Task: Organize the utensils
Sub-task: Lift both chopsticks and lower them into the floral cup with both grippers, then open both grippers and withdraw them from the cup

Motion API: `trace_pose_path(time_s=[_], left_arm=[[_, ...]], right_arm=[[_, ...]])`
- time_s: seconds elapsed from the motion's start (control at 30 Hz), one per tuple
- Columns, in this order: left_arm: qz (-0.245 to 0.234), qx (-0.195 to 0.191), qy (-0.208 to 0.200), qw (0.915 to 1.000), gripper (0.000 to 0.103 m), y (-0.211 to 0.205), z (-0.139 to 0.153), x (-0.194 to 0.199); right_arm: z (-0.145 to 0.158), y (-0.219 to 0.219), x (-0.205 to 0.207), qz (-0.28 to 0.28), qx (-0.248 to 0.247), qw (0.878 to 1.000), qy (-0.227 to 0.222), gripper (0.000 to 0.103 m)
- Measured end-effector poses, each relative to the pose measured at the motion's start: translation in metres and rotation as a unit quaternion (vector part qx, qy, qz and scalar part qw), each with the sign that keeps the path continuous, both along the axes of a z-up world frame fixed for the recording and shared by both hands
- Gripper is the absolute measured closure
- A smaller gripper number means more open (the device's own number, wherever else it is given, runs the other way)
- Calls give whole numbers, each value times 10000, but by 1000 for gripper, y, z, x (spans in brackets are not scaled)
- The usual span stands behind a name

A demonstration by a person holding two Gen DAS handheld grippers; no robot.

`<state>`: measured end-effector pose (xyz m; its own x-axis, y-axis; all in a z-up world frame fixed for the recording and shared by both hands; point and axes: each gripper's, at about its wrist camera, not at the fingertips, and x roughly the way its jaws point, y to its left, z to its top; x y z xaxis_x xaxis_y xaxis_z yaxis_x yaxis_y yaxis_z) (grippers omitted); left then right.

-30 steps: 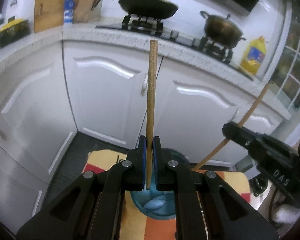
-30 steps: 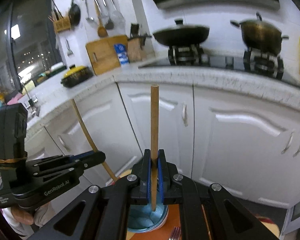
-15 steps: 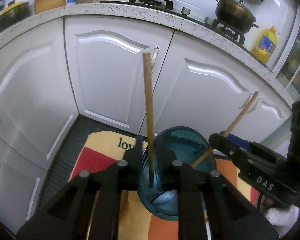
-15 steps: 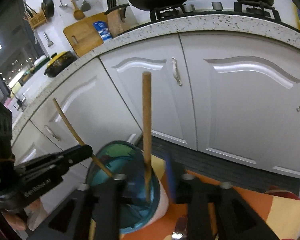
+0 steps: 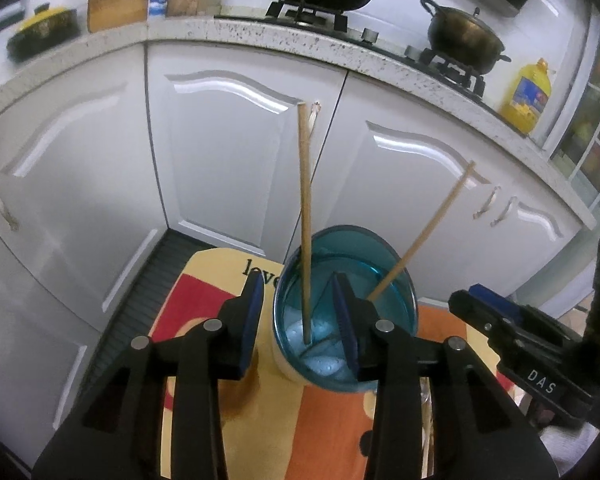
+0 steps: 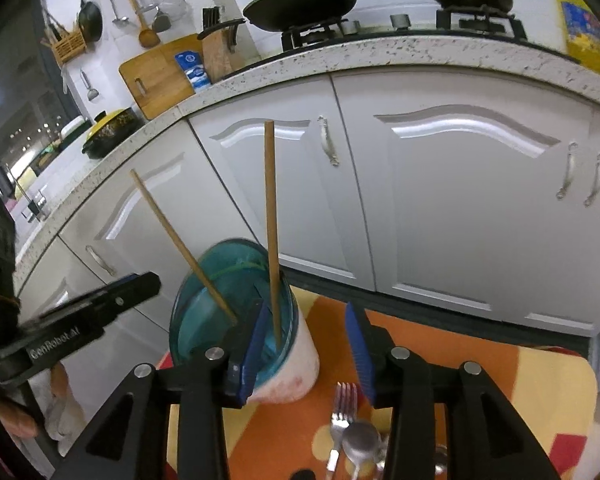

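Note:
A blue cup (image 5: 352, 240) stands on a coloured cloth (image 5: 204, 292) with two wooden chopsticks in it. One chopstick (image 5: 305, 200) stands nearly upright between the pads of my left gripper (image 5: 298, 320), touching neither; those jaws are opening. The other chopstick (image 5: 424, 236) leans right. In the right wrist view the cup (image 6: 300, 364) holds an upright chopstick (image 6: 271, 220), which stands loose just inside the left pad of my right gripper (image 6: 307, 348); its jaws are opening too. The leaning chopstick (image 6: 172, 224) points left.
A fork (image 6: 342, 408) and a spoon (image 6: 360, 444) lie on the cloth (image 6: 460, 344) below my right gripper. White cabinet doors (image 5: 228, 152) stand close behind, under a speckled counter (image 5: 260, 32) with a pan, a pot and an oil bottle.
Both grippers were shut on a chopstick each; they sank toward the cup and opened. Both chopsticks now stand in the cup, free of the pads.

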<state>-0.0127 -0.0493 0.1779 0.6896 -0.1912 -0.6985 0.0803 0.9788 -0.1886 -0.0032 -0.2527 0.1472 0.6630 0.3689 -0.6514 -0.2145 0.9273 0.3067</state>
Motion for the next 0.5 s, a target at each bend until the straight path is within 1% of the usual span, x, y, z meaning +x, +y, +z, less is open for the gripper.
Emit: trace_pose_path(time_s=[0.07, 0.17, 0.27, 0.5], left_arm=[[-10, 92, -78, 9999, 67, -4, 3, -10], [-54, 200, -169, 9996, 66, -10, 7, -26], [-86, 207, -197, 9996, 66, -13, 9, -38], [-218, 247, -259, 9991, 66, -26, 10, -66]], right_arm=[[2, -1, -11, -59, -102, 9999, -65, 64], [6, -6, -28, -179, -121, 9997, -128, 64], [9, -11, -44, -319, -122, 9993, -161, 61], [11, -26, -79, -629, -160, 9976, -229, 60]])
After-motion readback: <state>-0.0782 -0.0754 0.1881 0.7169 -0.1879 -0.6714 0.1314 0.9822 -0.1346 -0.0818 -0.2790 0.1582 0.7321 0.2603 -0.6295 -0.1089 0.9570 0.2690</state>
